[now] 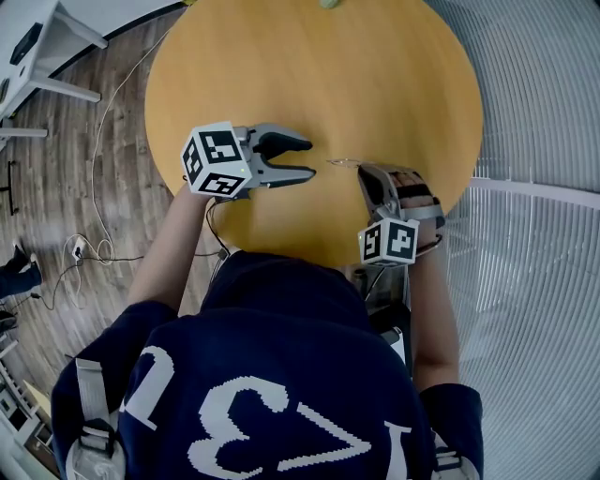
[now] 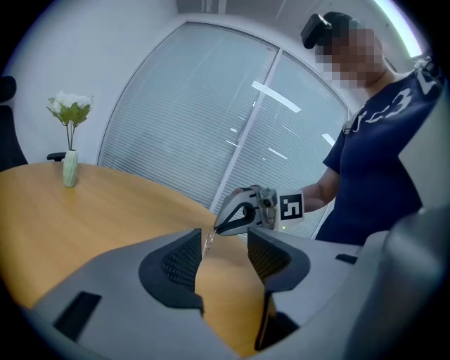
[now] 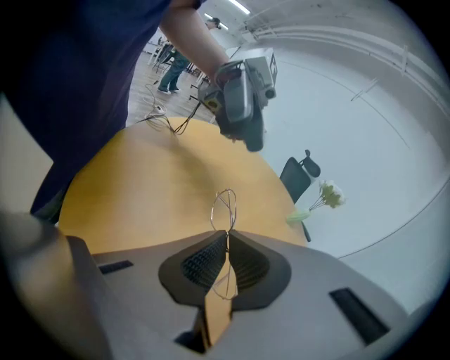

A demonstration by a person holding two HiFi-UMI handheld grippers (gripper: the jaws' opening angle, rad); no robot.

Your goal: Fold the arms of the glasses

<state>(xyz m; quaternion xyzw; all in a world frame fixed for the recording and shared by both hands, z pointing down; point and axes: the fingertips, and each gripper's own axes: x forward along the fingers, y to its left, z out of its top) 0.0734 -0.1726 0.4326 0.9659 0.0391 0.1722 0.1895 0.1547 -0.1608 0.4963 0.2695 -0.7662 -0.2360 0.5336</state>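
navy short-sleeved shirt (image 1: 281,375), white print across back; grey shoulder straps (image 1: 91,394). left gripper (image 1: 309,157) and right gripper (image 1: 364,171): grey bodies, dark ribbed pads (image 2: 181,263), white cubes (image 1: 216,159) with black square markers.

Bright, even indoor light; strong fisheye distortion.
Ceiling light strips (image 2: 395,20) glare at the upper right; the table (image 1: 375,75) carries only soft shadows; both gripper views darken and bend toward their round edges.

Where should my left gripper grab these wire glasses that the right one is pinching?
Probably the thin wire end of the glasses jutting past the shut right gripper. Bring the open left gripper in from the left, jaws astride the wire; it is too fine for broad contact.
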